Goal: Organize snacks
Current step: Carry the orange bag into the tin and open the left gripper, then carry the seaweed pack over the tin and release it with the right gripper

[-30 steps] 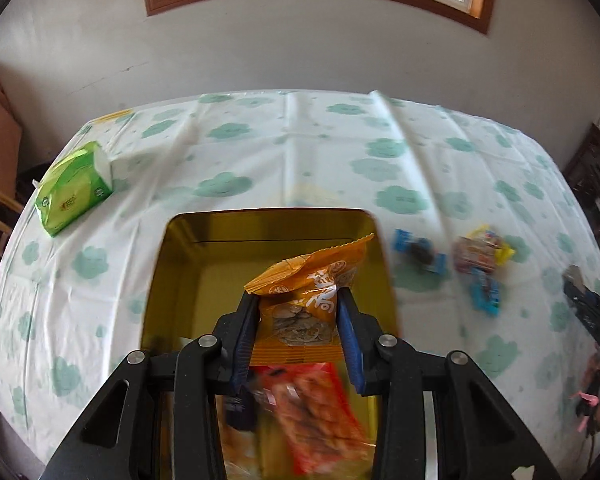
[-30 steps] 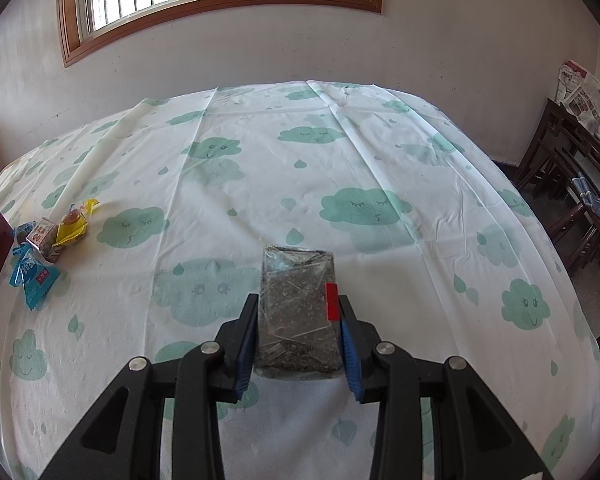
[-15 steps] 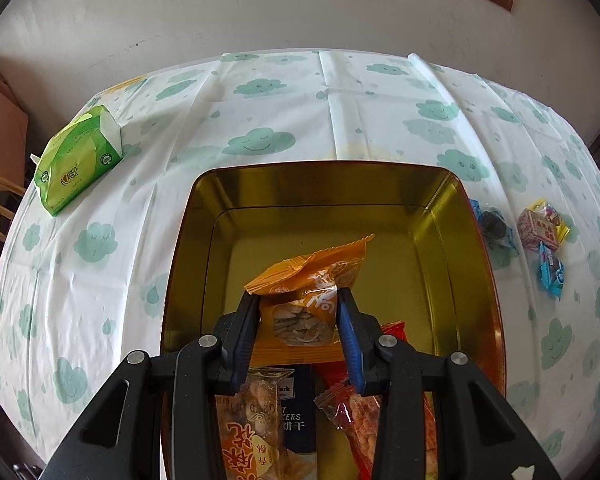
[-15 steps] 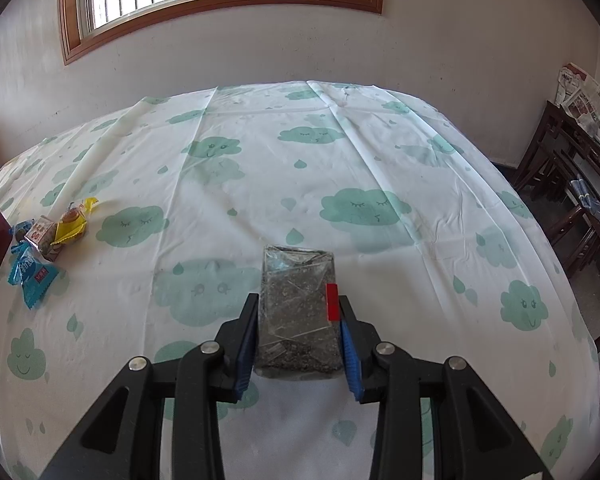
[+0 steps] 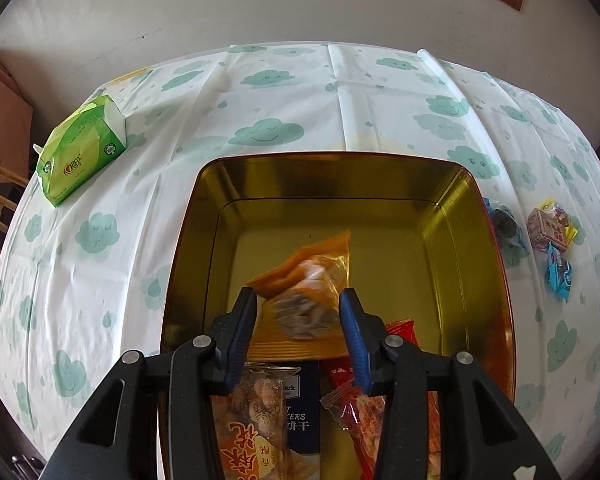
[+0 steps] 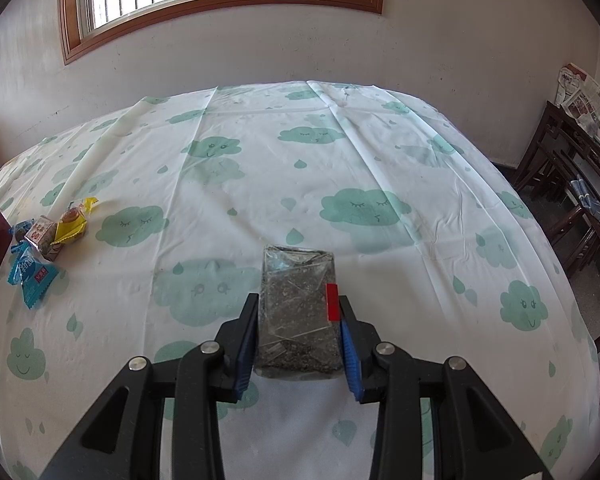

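At centre frame of the left wrist view, the left gripper (image 5: 298,320) has just been opening; its jaws are parting and the blurred orange snack bag (image 5: 306,288) is dropping into the gold tin (image 5: 476,216). Next, the right gripper (image 6: 298,334), clamping the dark clear-wrapped packet (image 6: 298,312) at lower centre, probably needs carrying leftward to the tin.

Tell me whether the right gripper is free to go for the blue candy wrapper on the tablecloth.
Probably not yet. The right gripper is shut on a clear packet of dark snack, so its jaws are occupied. The path looks clear: only bare tablecloth lies between it and the blue candy wrapper.
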